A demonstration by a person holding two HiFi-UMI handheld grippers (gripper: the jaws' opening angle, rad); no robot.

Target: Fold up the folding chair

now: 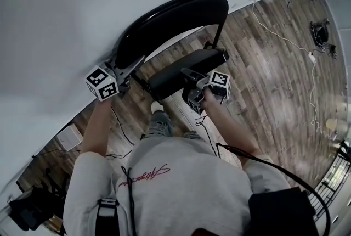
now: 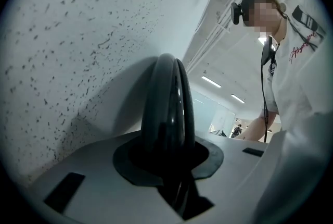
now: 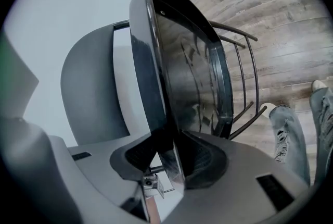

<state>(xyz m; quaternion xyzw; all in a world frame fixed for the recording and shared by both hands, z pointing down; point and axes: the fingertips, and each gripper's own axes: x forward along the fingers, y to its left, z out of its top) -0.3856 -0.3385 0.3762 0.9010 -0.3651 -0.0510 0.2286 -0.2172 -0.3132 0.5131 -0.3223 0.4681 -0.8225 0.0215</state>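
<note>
1. Folding chair (image 1: pixel 164 26): stands on the wooden floor (image 1: pixel 269 70), its back close to the white wall (image 1: pixel 60 10), directly ahead of the person.
2. Backrest (image 1: pixel 175 15): black, curved and upright. In the right gripper view it appears as a grey panel (image 3: pixel 88 87) behind the seat.
3. Seat (image 1: pixel 184 77): black and glossy, with its front edge lifted, so the panel is tilted. The right gripper view shows the seat (image 3: pixel 182 77) edge-on, with the thin metal frame rods (image 3: pixel 244 82) beyond it.
4. Left claw (image 1: pixel 133 66): narrow, clamped on the side edge of the backrest. In the left gripper view, the rounded black rim (image 2: pixel 169 108) sits between both pads.
5. Right claw (image 1: pixel 190 73): clamped on the front edge of the seat, its pads pressing on either face of the panel.
6. Person's shoe (image 1: pixel 157 106): on the floor just in front of the chair, below the seat.
</note>
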